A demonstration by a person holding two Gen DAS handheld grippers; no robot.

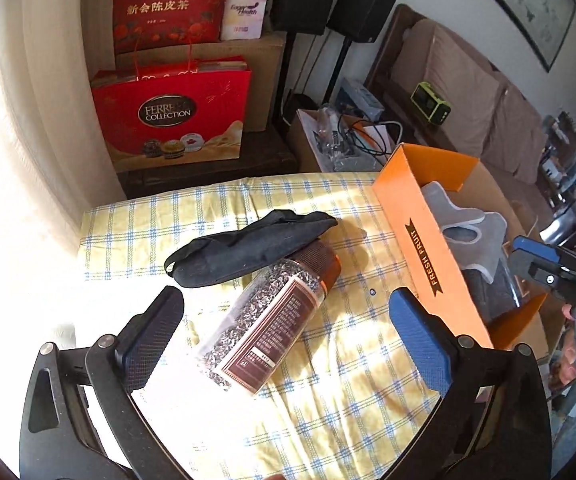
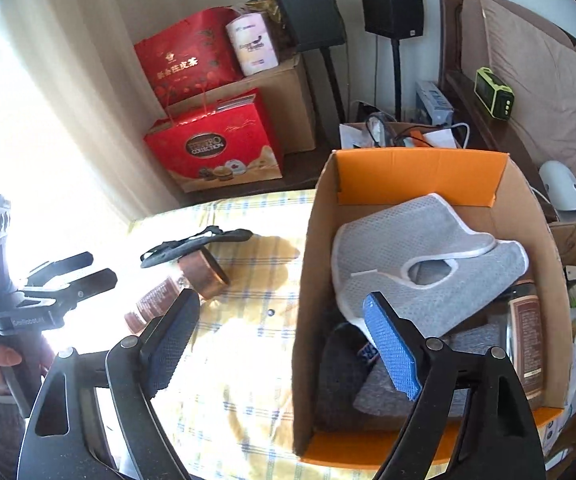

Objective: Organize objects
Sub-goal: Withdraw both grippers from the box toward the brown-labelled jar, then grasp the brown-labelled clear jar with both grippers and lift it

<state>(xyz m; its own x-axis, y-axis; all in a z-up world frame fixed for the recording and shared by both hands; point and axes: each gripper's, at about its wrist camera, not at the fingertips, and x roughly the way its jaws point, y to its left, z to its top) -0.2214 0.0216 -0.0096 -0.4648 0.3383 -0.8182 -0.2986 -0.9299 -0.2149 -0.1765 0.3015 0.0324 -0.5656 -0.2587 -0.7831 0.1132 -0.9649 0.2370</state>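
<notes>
A clear jar of dark seeds (image 1: 271, 320) with a copper lid lies on its side on the yellow checked tablecloth (image 1: 348, 380). My left gripper (image 1: 288, 336) is open and straddles it, with gaps at both pads. A black pouch (image 1: 247, 248) lies just behind the jar. To the right stands an orange-lined cardboard box (image 2: 304, 280) holding a grey mesh cloth (image 2: 420, 256), dark fabric and a second brown-labelled jar (image 2: 526, 332). My right gripper (image 2: 283, 344) is open and empty above the box's left wall, with one finger over the box and one over the tablecloth.
Red gift bags (image 1: 167, 116) and a brown carton stand behind the table by the curtain. Two black speakers (image 2: 390, 4) on stands, a box of cables (image 1: 348, 136) and a sofa with a green device (image 2: 494, 94) fill the back right.
</notes>
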